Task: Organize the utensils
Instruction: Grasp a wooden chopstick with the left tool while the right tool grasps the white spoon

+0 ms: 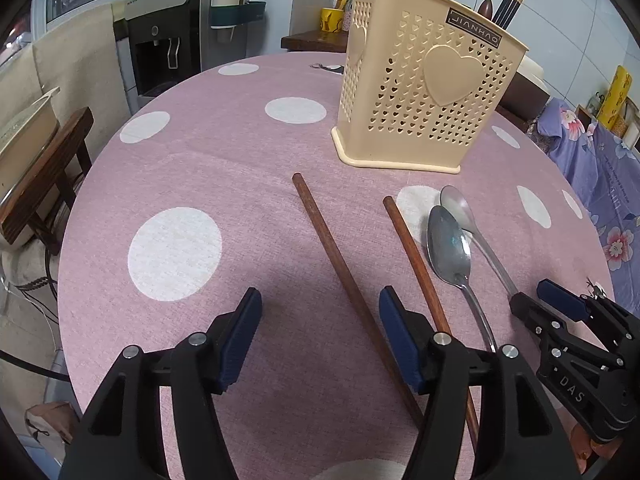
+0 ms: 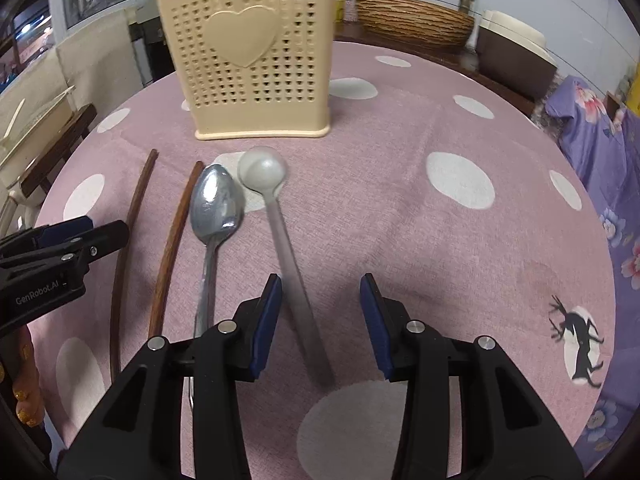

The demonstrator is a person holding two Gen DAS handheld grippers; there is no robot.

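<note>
A cream perforated utensil holder (image 1: pixel 424 92) with heart shapes stands on the pink dotted tablecloth; it also shows in the right wrist view (image 2: pixel 248 56). Two brown chopsticks (image 1: pixel 336 256) (image 1: pixel 416 272) and two metal spoons (image 1: pixel 450 248) (image 1: pixel 476 236) lie in front of it. My left gripper (image 1: pixel 320 336) is open, low over the left chopstick. My right gripper (image 2: pixel 320 320) is open around the handle of the right spoon (image 2: pixel 288 248), which looks blurred. The larger spoon (image 2: pixel 216 208) and the chopsticks (image 2: pixel 172 240) (image 2: pixel 128 240) lie to its left.
The round table's edge (image 1: pixel 80 240) curves at left, with a wooden stool (image 1: pixel 48 176) beyond. A water dispenser (image 1: pixel 164 40) stands behind. A purple floral cloth (image 2: pixel 608 168) lies at right, a woven basket (image 2: pixel 412 20) at the back.
</note>
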